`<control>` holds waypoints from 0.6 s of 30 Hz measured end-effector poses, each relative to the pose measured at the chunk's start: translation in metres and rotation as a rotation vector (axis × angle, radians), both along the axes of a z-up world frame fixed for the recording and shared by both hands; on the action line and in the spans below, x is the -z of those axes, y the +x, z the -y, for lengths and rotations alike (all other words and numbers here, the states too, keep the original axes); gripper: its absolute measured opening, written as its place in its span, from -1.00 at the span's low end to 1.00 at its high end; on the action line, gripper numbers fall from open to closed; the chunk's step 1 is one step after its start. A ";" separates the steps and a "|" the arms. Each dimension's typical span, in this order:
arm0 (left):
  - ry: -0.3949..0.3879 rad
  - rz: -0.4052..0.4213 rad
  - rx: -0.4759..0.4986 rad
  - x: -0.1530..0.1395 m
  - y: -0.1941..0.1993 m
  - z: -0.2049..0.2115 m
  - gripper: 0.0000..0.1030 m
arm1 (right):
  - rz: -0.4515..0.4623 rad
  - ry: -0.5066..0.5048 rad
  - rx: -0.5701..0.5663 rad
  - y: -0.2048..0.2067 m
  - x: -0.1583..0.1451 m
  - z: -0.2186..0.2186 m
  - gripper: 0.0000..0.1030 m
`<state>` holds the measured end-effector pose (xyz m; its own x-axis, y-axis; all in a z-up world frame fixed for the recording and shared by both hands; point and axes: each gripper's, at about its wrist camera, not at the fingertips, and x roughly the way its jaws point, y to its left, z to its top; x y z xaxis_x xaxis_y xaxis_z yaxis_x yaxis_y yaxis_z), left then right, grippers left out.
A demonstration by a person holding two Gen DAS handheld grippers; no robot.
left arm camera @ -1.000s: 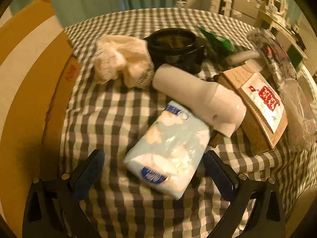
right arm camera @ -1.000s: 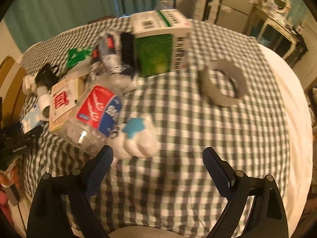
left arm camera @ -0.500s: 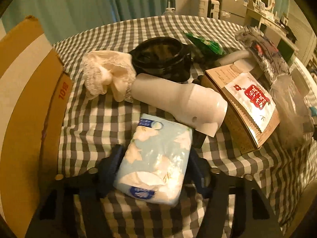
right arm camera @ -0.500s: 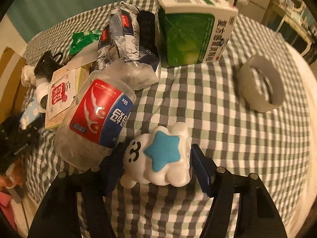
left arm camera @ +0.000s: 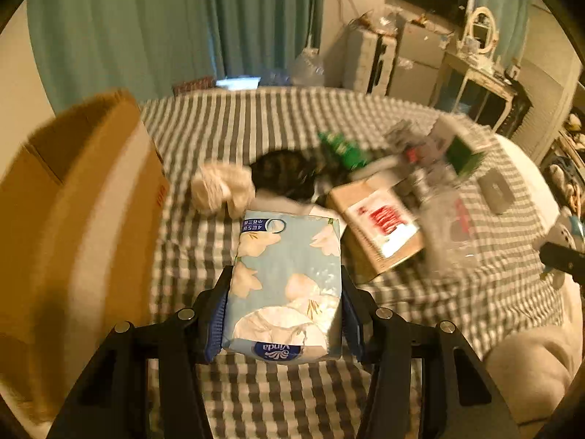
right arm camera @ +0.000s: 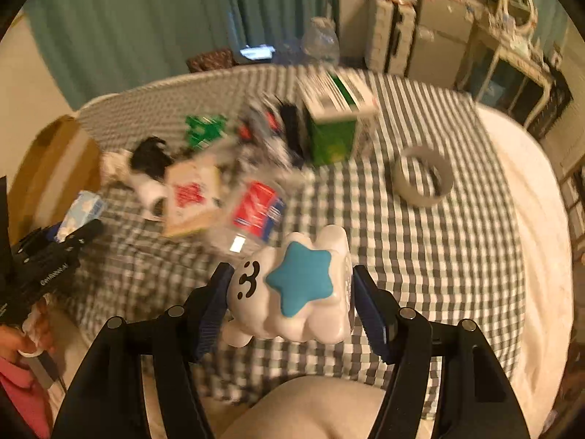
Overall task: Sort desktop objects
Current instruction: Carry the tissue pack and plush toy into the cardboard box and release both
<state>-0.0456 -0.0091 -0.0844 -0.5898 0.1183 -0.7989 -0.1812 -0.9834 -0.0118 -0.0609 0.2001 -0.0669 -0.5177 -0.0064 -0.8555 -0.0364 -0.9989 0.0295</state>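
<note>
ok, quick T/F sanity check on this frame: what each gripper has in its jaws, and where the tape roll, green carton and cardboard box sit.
1. The left gripper holds a tissue pack between its jaws. True.
2. The right gripper is empty. False: its jaws are clamped on a white cloud toy with a blue star.
3. The tape roll lies on the checked tablecloth, apart from the clutter. True.
4. The green carton is inside the cardboard box. False: it stands on the tablecloth.
5. The cardboard box is to the right in the left wrist view. False: it is at the left.
</note>
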 end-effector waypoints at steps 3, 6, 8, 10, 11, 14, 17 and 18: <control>-0.001 -0.061 0.007 -0.031 0.002 0.008 0.03 | -0.061 -0.011 -0.043 0.009 -0.032 0.026 0.27; 0.016 -0.116 0.007 -0.063 0.001 0.019 0.03 | -0.127 -0.026 -0.089 0.021 -0.061 0.054 0.27; 0.020 -0.153 0.003 -0.086 0.008 0.033 0.03 | -0.161 -0.039 -0.126 0.024 -0.080 0.075 0.27; 0.018 -0.178 0.002 -0.107 0.010 0.048 0.03 | -0.186 -0.046 -0.162 0.028 -0.091 0.095 0.27; 0.015 -0.190 0.000 -0.117 0.010 0.056 0.03 | -0.201 -0.061 -0.185 0.026 -0.098 0.108 0.27; 0.004 -0.209 -0.016 -0.143 0.009 0.086 0.03 | -0.222 -0.120 -0.252 0.019 -0.110 0.139 0.27; -0.013 -0.218 -0.057 -0.155 0.008 0.114 0.03 | -0.236 -0.172 -0.323 0.007 -0.120 0.177 0.27; -0.020 -0.219 -0.072 -0.157 0.007 0.122 0.03 | -0.239 -0.183 -0.344 0.003 -0.121 0.190 0.27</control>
<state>-0.0391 -0.1314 0.0725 -0.7555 0.0550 -0.6528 -0.1069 -0.9935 0.0401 -0.0579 0.0103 0.0543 -0.6419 -0.3525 -0.6809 0.3255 -0.9293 0.1743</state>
